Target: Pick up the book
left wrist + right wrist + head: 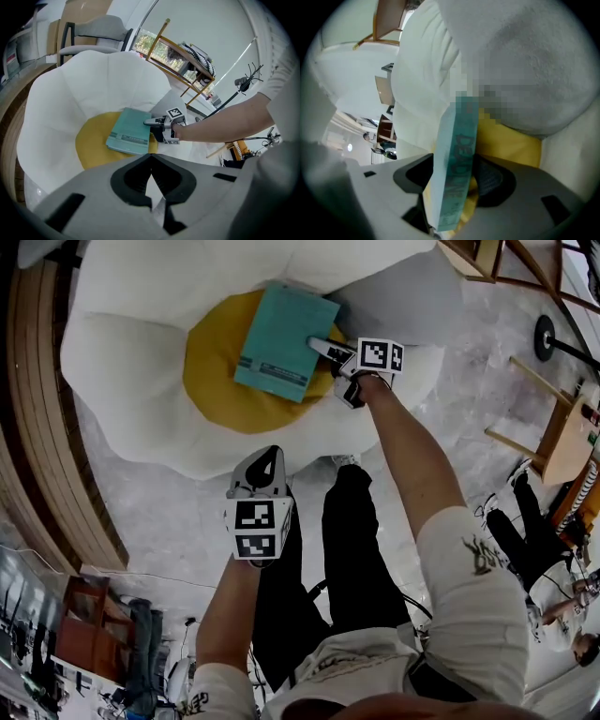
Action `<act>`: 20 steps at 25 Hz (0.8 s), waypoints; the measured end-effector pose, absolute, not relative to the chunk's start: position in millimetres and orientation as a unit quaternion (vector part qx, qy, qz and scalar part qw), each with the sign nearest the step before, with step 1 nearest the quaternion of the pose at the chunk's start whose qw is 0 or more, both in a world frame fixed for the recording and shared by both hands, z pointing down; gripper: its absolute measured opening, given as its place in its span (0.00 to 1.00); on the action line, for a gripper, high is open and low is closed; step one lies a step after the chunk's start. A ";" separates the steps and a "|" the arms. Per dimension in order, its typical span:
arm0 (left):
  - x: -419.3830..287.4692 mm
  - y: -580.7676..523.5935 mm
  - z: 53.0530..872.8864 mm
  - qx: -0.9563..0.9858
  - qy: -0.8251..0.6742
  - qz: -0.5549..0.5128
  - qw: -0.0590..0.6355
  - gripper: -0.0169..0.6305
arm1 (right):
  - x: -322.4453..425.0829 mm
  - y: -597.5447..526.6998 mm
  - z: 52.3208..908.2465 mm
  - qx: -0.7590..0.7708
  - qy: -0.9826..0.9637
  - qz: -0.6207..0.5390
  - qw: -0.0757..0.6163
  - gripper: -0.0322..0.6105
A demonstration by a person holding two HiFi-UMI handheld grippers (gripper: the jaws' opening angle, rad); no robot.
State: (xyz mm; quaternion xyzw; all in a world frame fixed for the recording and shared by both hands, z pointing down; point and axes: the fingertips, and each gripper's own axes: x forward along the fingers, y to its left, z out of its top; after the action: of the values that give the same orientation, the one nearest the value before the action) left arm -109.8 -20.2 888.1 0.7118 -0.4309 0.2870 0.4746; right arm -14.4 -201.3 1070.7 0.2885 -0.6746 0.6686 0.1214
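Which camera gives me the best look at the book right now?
The head view: almost the whole teal book shows, lying on the yellow cushion, with the right tool at its edge. The left gripper view shows the book smaller; the right gripper view shows only its edge between the jaws.

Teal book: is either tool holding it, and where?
Yes. The right tool clamps the teal book at its spine edge; the left tool is shut and empty.

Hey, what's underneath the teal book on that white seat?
The book lies on a yellow cushion, which shows beyond its edges. The right gripper clamps the book's edge. Whatever sits under the book's middle is covered.
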 end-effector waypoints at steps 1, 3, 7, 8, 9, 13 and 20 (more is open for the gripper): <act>-107.4 -18.5 888.1 0.713 -0.427 0.288 0.475 0.05 | -18.9 -200.2 1066.7 0.279 -0.673 0.677 0.105 0.49; -102.8 -16.5 887.3 0.717 -0.421 0.288 0.474 0.05 | -28.1 -195.8 1060.3 0.261 -0.674 0.685 0.091 0.48; -94.5 -12.7 883.0 0.723 -0.412 0.287 0.474 0.05 | -52.8 -173.0 1048.5 0.208 -0.679 0.697 0.098 0.48; -93.7 -11.4 881.8 0.725 -0.410 0.287 0.474 0.05 | -64.0 -163.0 1045.0 0.187 -0.679 0.702 0.102 0.48; -94.4 -10.3 880.7 0.726 -0.409 0.287 0.474 0.05 | -77.7 -153.3 1041.4 0.167 -0.680 0.706 0.105 0.48; -110.0 -9.5 879.3 0.723 -0.414 0.283 0.475 0.05 | -133.1 -136.9 1032.2 0.147 -0.684 0.709 0.093 0.45; -131.9 -9.2 872.1 0.713 -0.436 0.273 0.477 0.05 | -143.1 -142.4 1017.9 0.183 -0.690 0.696 0.078 0.34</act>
State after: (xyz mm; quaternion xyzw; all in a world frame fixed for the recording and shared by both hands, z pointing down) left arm -131.9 -9.2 872.1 0.7130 -0.4357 0.2730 0.4766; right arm -143.1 -142.4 1017.9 0.1834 -0.6901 0.6957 0.0780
